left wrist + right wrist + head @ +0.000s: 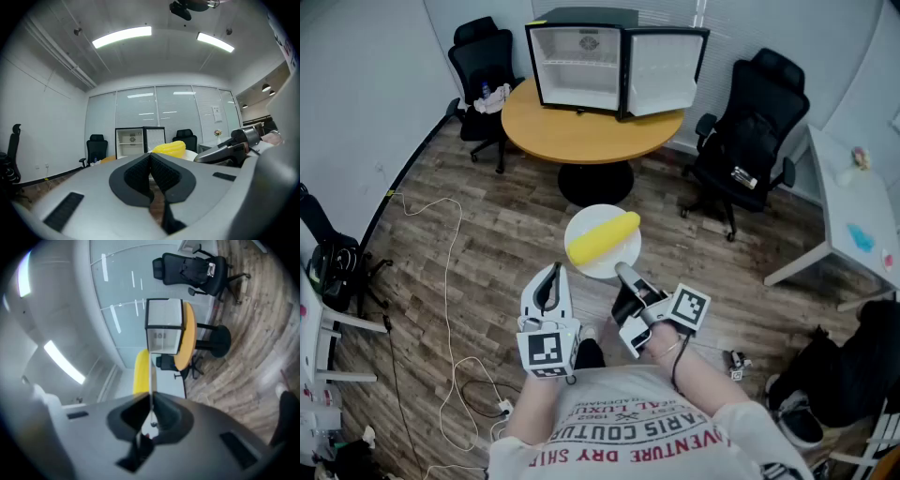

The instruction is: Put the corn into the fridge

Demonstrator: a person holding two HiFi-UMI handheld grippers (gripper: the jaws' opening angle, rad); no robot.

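- Right tongs (624,275): clamped on the near rim of a white plate (581,267). In the right gripper view the plate (151,373) shows edge-on, a thin line pinched between the jaws of the right tongs (151,405).
- Left tongs (550,278): closed and empty. The left gripper view shows the left tongs (150,158) with jaws pressed together and nothing between them. They are held just left of the plate's near edge, apparently not touching it.
- Corn (603,236): lies on its side across the far half of the plate, carried in the air over the wood floor (487,244). Neither tongs grips it directly.
- Corn relative to the tongs: ahead of both. It lies just beyond the right tongs' grip point, and ahead and to the right of the left tongs. In the left gripper view the corn (169,148) sits past the jaw tips, just right of the fridge (133,141) beyond.
- Fridge (581,58): stands on a round surface (581,136), well apart from the plate. Its door (664,67) is swung open and the inside looks bare.
- Progress, as a judgement: partway.
  - Done: the corn is up on its plate and the fridge is open.
  - Left: carry it across, get the corn inside, and perhaps shut the door.
- Risk: the corn is loose on a plate held by one rim and could roll if the plate tips.
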